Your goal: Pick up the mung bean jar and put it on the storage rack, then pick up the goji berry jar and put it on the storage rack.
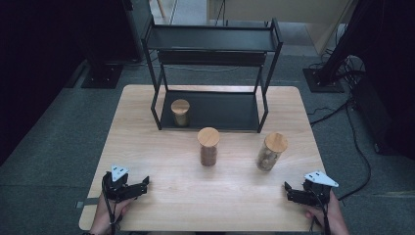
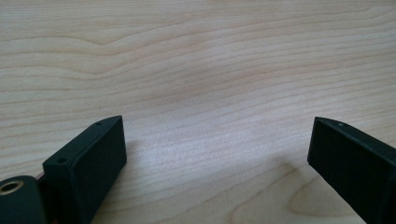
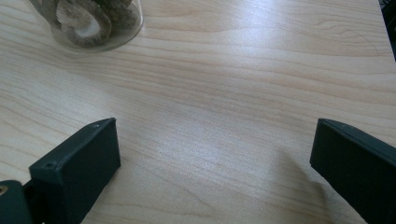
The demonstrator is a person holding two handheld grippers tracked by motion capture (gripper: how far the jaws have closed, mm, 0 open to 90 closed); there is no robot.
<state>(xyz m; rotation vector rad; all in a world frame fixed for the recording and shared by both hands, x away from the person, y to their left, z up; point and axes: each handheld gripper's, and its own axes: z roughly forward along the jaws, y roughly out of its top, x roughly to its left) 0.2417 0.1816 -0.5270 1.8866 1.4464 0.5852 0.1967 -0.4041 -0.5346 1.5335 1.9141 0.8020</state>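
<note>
Three clear jars with round wooden lids are in the high view. The small jar [image 1: 180, 112] stands on the lower shelf of the black rack [image 1: 266, 110]. A dark-filled jar [image 1: 208, 146] stands at the table's middle. A jar of dried mushroom slices [image 1: 271, 151] stands to its right; its base shows at the top left of the right gripper view [image 3: 88, 25]. My left gripper [image 1: 145, 186] rests near the front left edge, open over bare wood [image 2: 217, 140]. My right gripper [image 1: 287, 192] rests near the front right edge, open, nothing between its jaws [image 3: 215, 149].
The light wooden table [image 1: 161, 161] stands on grey carpet. The black two-tier rack takes up the back middle, with its upper shelf [image 1: 210, 39] bare. Dark stands and cables [image 1: 359, 152] lie on the floor to the right.
</note>
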